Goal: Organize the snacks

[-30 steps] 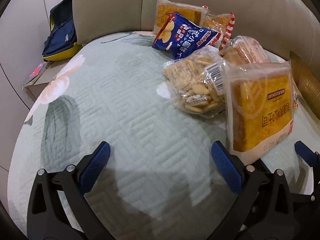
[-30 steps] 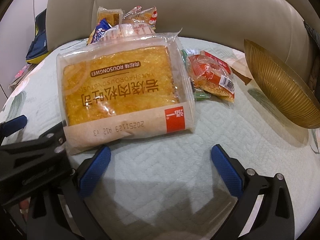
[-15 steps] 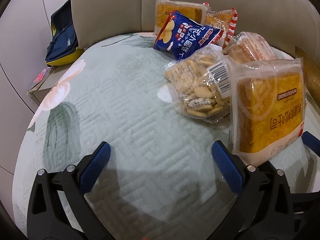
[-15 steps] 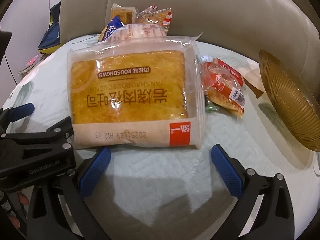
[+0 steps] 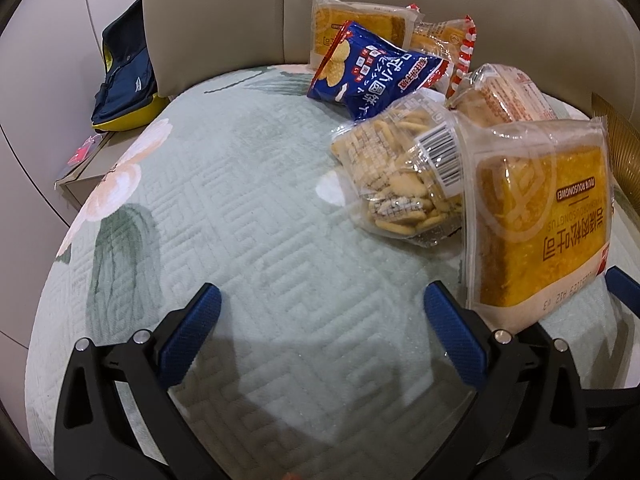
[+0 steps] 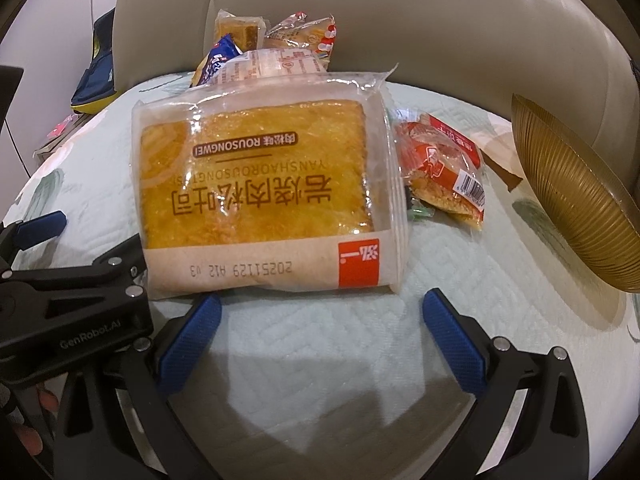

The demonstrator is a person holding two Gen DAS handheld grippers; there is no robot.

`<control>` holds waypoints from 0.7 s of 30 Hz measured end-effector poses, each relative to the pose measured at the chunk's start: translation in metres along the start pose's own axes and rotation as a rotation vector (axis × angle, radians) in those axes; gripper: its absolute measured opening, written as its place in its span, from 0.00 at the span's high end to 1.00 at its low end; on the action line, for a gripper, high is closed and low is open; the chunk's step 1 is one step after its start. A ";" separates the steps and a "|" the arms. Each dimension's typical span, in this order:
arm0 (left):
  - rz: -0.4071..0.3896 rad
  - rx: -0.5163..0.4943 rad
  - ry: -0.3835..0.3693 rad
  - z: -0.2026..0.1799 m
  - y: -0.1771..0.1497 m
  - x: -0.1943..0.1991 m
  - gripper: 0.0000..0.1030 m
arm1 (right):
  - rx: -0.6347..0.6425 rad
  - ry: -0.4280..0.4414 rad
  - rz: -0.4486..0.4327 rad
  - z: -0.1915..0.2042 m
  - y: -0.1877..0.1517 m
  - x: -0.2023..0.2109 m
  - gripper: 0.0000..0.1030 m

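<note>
So the big orange toast pack (image 6: 260,196) is sitting flat on the quilted green tablecloth (image 5: 248,216), toward the near edge of the round table, label upside down to the camera. The right gripper (image 6: 320,336) is parked right at its near edge, fingers spread wide, nothing between them. The left blue pad (image 6: 188,344) is just about at the pack's bottom left corner; can't tell if it's actually touching.

The left gripper (image 5: 320,332) is just beside it on the left, also wide open and empty over bare cloth. Its right finger sits just beside the toast pack's left side (image 5: 540,216).

Behind the toast there's a clear bag of small biscuits (image 5: 404,176) with a barcode sticker, touching the toast pack. Further back toward the far edge: a blue biscuit bag (image 5: 372,72), a clear wrapped cake (image 5: 504,96), another toast pack (image 5: 356,24) leaning on the beige sofa back (image 6: 400,20), and a red-and-white striped pack (image 5: 444,44).

To the right of the toast lies an orange-red snack packet (image 6: 444,176) with something small and green (image 6: 420,212) poking out underneath. At the right edge of the table there's a ribbed gold bowl (image 6: 572,200), tilted up on its side.

Off the left side, a navy and yellow bag (image 5: 124,72) rests beside the sofa.
</note>
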State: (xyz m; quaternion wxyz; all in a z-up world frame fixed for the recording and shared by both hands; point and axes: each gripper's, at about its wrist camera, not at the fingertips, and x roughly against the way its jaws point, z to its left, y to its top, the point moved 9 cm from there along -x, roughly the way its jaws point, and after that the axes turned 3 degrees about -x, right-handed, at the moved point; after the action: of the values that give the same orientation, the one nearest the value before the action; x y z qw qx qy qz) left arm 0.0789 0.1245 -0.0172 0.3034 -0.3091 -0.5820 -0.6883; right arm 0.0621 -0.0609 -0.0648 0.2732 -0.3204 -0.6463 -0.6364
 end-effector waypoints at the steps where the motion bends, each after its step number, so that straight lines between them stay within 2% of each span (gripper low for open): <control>1: 0.000 0.000 0.000 0.000 0.000 0.000 0.03 | 0.000 0.000 0.000 0.000 0.000 0.000 0.05; 21: -0.001 0.004 0.010 0.000 0.000 0.000 0.03 | 0.000 0.000 0.000 0.000 0.001 -0.002 0.05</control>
State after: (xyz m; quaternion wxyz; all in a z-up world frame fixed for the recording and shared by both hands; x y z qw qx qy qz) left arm 0.0793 0.1247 -0.0172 0.3065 -0.3047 -0.5822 -0.6887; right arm 0.0637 -0.0606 -0.0656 0.2730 -0.3207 -0.6461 -0.6365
